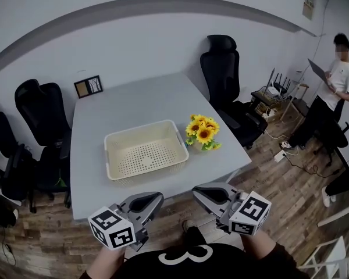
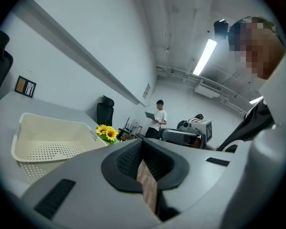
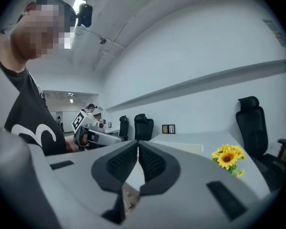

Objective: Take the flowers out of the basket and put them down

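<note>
The bunch of yellow artificial sunflowers (image 1: 202,132) is seen on the grey desk (image 1: 134,103) right of centre, just beside the cream perforated plastic basket (image 1: 113,141). The left gripper (image 1: 157,197) and right gripper (image 1: 198,192) are held at lower centre, each with its jaws pressed together and gripping nothing.

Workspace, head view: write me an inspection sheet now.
Surface: grey table, mostly bare.
Job's things: cream basket empty; sunflowers lying on the table beside its right side.
Clutter: small picture frame at the far edge.
Grippers: left gripper and right gripper both shut, nothing between the jaws, held off the table's near edge.
Cables: power strip with cables on the floor at right.
Surroundings: black office chairs, wooden floor, a person standing with a laptop.
</note>
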A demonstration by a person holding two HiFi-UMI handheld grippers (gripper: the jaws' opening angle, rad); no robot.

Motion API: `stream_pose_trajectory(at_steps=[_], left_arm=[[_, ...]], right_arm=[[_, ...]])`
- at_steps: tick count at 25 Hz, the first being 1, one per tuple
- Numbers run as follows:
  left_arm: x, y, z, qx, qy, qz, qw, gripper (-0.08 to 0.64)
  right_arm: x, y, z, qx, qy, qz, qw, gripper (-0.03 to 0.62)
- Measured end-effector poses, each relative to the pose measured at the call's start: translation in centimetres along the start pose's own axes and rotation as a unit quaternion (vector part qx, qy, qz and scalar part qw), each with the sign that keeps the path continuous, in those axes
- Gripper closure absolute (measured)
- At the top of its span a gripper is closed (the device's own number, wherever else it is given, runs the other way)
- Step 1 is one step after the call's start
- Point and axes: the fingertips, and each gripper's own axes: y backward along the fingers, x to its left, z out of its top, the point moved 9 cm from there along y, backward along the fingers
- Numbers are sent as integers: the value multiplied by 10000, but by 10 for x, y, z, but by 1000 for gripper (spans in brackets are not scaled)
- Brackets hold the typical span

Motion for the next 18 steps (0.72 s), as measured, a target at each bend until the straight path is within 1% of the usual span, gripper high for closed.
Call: stream_pose_trajectory(at_steps=[5,9,14,18], left_arm=[[-17,4,-8,150,-321,-31,9994,549],[-25,7,-14,179,-354,-104,9992,549],[-36,4,-18,192,-383,-349,9985,549],[-42,4,-22,260,-398,-384,9981,549]], right_arm=[[17,10,-6,-110,-40,125,9999,581],[27,14,-11,-81,-93,159,9998,581],[34,24,-19,25,-136,106,9998,583],[37,31,-26,-25,-362,117,9993,583]])
